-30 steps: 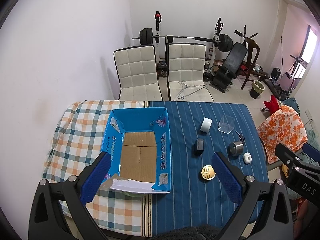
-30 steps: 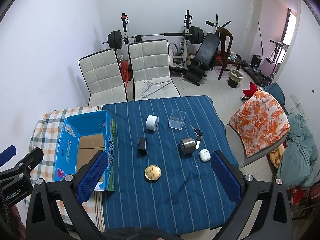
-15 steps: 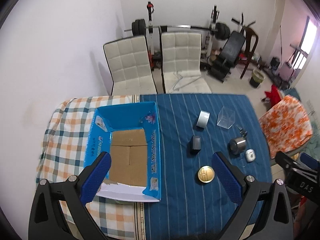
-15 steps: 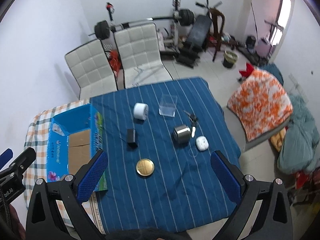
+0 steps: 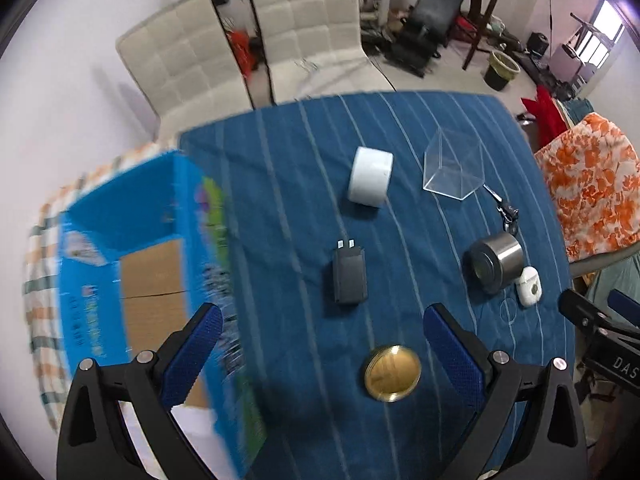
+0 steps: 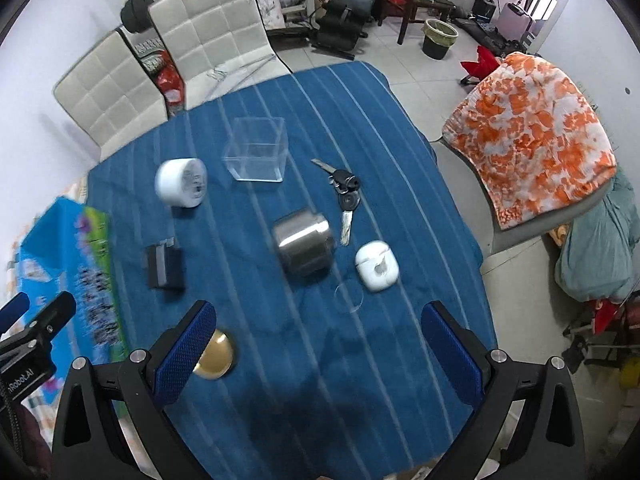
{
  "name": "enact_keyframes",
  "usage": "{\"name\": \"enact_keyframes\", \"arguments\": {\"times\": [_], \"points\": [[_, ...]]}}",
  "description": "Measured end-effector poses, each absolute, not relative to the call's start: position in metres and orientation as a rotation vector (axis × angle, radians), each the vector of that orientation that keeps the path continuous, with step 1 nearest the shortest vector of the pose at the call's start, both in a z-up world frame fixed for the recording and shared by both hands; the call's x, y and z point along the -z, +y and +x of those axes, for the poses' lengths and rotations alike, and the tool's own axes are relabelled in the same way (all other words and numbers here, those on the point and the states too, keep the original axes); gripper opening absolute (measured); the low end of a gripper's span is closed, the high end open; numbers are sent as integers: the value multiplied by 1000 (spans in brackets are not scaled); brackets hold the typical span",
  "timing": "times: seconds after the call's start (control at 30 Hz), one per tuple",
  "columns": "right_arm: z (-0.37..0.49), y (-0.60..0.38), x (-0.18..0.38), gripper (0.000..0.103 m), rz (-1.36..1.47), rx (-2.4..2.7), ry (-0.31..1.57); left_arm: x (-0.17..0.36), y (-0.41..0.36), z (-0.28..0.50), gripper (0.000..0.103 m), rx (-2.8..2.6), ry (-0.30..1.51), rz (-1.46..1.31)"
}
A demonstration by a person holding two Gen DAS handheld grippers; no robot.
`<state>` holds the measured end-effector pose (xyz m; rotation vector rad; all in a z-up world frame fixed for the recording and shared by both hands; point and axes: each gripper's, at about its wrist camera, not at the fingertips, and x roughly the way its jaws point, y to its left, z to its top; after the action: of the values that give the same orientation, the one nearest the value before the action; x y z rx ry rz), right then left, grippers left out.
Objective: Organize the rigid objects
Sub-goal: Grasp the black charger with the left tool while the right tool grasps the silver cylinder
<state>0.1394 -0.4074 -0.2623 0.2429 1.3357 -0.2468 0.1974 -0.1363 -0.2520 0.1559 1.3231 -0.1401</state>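
Note:
On the blue striped cloth lie a white roll (image 5: 370, 176) (image 6: 182, 184), a clear plastic cube (image 5: 454, 168) (image 6: 258, 150), a black charger (image 5: 350, 274) (image 6: 165, 266), a steel tin (image 5: 494, 260) (image 6: 304, 242), keys (image 6: 344, 196), a white earbud case (image 5: 529, 286) (image 6: 377, 266) and a gold disc (image 5: 393, 372) (image 6: 214, 354). An open blue box (image 5: 132, 264) stands at the left. My left gripper (image 5: 322, 350) is open above the charger and the disc. My right gripper (image 6: 320, 344) is open above the cloth, near side of the tin.
Two white chairs (image 5: 248, 44) stand behind the table. A chair with an orange cover (image 6: 532, 128) is at the right. Gym gear (image 6: 352, 12) and a bin (image 6: 440, 38) sit on the floor beyond. A checked cloth (image 5: 40, 240) lies under the box.
Both grippers have come down and forward toward the table; the objects look much larger. The left view has shifted right, from the box toward the charger. Both stay open.

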Motion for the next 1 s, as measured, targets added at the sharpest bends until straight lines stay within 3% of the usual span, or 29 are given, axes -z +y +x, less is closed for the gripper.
{"name": "enact_keyframes", "arguments": {"times": [0.07,0.1,0.2,0.43,0.57,0.67,0.9,1.0], "points": [[156,-412,283,103,238,237,1347,274,-143,210,100,146,1359,164],[165,-413,295,103,225,243,1357,287,-146,218,92,158,1385,153],[186,-419,328,103,217,224,1395,316,-147,232,80,163,1454,128],[222,-417,384,103,232,151,1480,362,-155,246,77,177,1553,134],[235,-415,408,103,255,125,1527,377,-156,251,52,181,1609,138],[241,-412,422,103,247,115,1557,385,-156,255,41,183,1628,133],[253,-416,449,103,300,105,1598,402,-159,266,37,175,1617,150],[259,-419,461,91,325,102,1624,413,-165,264,30,168,1607,166]]}}
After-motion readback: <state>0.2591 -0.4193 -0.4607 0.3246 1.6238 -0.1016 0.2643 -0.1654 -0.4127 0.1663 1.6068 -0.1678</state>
